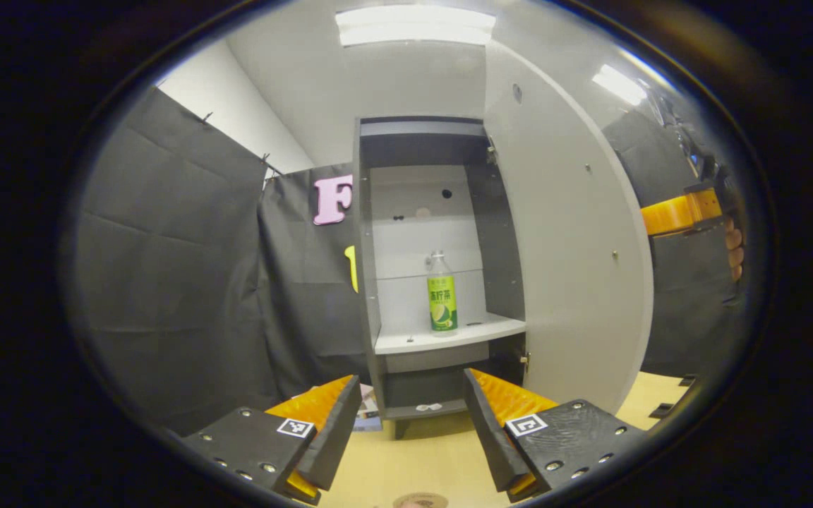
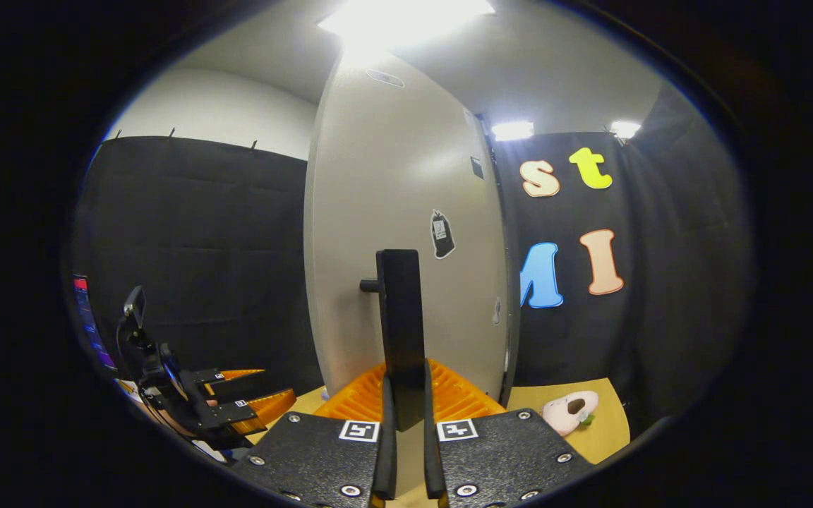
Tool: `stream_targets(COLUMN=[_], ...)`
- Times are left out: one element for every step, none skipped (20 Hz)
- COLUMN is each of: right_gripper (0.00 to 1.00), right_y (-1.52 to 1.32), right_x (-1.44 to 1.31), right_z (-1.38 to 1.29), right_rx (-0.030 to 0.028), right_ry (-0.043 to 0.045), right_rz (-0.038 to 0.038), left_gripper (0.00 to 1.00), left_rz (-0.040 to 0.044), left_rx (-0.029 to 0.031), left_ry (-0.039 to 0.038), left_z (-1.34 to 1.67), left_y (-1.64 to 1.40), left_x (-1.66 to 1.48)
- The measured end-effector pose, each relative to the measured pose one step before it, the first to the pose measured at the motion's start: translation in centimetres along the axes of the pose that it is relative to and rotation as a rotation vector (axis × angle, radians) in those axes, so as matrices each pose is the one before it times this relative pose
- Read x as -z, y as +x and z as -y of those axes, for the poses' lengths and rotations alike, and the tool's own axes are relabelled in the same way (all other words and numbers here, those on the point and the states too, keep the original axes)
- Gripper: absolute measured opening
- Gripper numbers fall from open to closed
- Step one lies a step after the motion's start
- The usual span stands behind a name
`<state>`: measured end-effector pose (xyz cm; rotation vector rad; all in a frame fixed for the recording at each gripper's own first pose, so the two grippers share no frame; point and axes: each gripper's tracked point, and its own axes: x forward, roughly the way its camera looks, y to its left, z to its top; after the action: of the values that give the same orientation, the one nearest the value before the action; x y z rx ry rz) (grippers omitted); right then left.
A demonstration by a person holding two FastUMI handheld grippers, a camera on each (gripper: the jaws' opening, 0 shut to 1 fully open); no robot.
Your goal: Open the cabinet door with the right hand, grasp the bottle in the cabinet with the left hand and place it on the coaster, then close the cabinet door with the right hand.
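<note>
The cabinet door (image 1: 562, 233) is being held wide by the right gripper (image 2: 404, 413), clamped on its black handle (image 2: 401, 324). The left gripper (image 1: 412, 416), jaws spread and empty, is being lined up on the green-labelled bottle (image 1: 442, 295) at twelve o'clock on the shelf (image 1: 449, 333); what is probably the coaster (image 1: 420, 500) is at six.

Bright ceiling-light (image 2: 406, 17) glare, fisheye-warped edges
</note>
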<state>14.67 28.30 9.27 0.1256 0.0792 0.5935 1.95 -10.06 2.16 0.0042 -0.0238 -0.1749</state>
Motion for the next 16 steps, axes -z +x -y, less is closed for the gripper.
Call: stream_targets(right_gripper=[0.16,0.16,0.15,0.15,0.15,0.15,0.15,0.15,0.14,0.15,0.14,0.14,0.14,0.14,0.13,0.13], right_y=[-0.419,-0.511,-0.544,-0.408,-0.425,-0.217,-0.24,-0.154,0.14,0.031,-0.084,-0.056,-0.153,-0.27,-0.389,-0.197], right_x=[-0.152,0.007,0.079,-0.005,-0.088,-0.2,0.092,-0.145,-0.063,-0.124,-0.049,-0.035,0.088,0.032,-0.047,-0.204], right_z=[0.356,0.504,0.646,0.524,0.712,0.803,1.098,1.009,0.757,0.799,0.63,0.475,-0.135,-0.351,-0.111,-0.062], right_rx=[0.01238,0.01081,0.00917,0.00887,0.00966,0.00982,0.00915,0.00861,0.00839,0.00884,0.0082,-0.00405,-0.01881,-0.01979,-0.01174,-0.00626], right_ry=[-0.00285,0.00037,0.00161,0.00129,0.0023,0.00182,0.00187,0.00337,0.00449,0.00598,0.00351,0.00566,0.01529,0.01681,0.00931,-0.00156], right_rz=[0.0022,0.00114,0.00173,0.00532,0.00602,0.00505,0.00332,0.00282,0.00163,0.00247,0.00121,0.00099,-0.00026,-0.00046,0.00327,0.00788], left_gripper=[0.79,0.79,0.79,0.79,0.81,0.83,0.87,0.87,0.87,0.83,0.87,0.83,0.83,0.87,0.86,0.87], left_rz=[0.00018,0.001,0.00093,0.00221,0.00144,-0.00224,-0.0011,-0.00333,-0.00285,-0.00194,-0.00305,-0.00337,-0.00522,-0.00861,-0.0077,-0.00371], left_rx=[0.00222,0.00328,0.00164,-0.00311,-0.00514,-0.00405,-0.00613,-0.00505,-0.00571,-0.00681,-0.00455,-0.00366,-0.00671,-0.00144,0.00037,0.00399], left_ry=[0.00056,-0.00051,-0.0002,0.00206,0.00272,0.00311,0.00194,0.00003,-0.00164,-0.00353,-0.00481,-0.00388,-0.00606,-0.00973,-0.01214,-0.01298], left_z=[0.632,0.684,0.634,0.511,0.369,0.442,0.383,0.374,0.263,0.236,0.365,0.233,0.034,0.054,0.245,0.123], left_y=[-0.01,0.11,0.046,0.044,0.049,0.072,-0.104,-0.029,-0.19,0.01,0.168,0.187,0.368,0.252,0.438,0.473], left_x=[-0.051,-0.153,-0.095,-0.105,-0.1,-0.071,-0.091,-0.071,-0.069,-0.128,0.135,0.02,-0.069,0.057,-0.049,-0.239])
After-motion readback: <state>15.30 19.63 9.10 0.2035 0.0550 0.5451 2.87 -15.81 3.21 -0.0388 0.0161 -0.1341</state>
